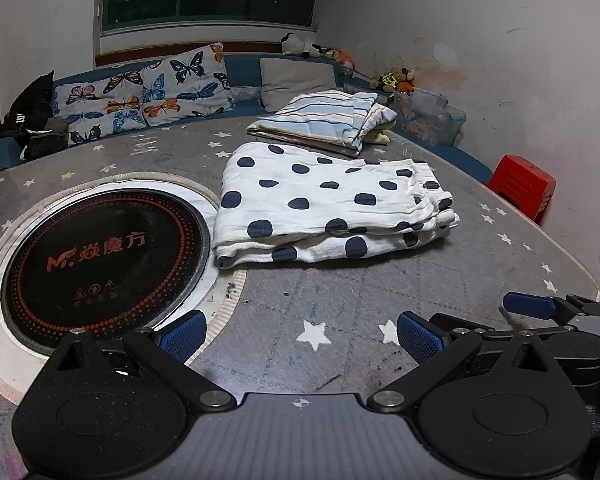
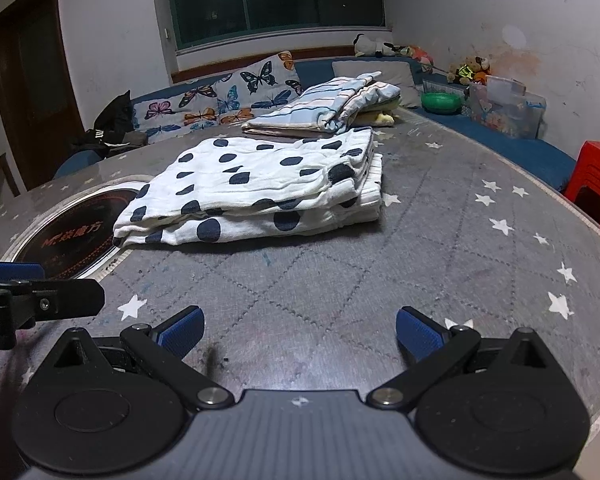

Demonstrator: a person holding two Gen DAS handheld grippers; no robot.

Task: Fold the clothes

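Polka-dot garment (image 1: 332, 204) lies folded mid-table, its left edge just beside the round hotplate (image 1: 104, 260). Striped folded pile (image 1: 324, 120) sits right behind it. Left gripper (image 1: 300, 338) and right gripper (image 2: 300, 334) both spread wide, empty, low over bare star-print table cover (image 2: 480, 240) near the garment.

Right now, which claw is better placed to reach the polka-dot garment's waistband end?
Probably the right claw. Both are open and empty, short of the polka-dot garment. Its waistband end lies toward the right, nearer that claw, while the left claw sits nearer the round cooktop.
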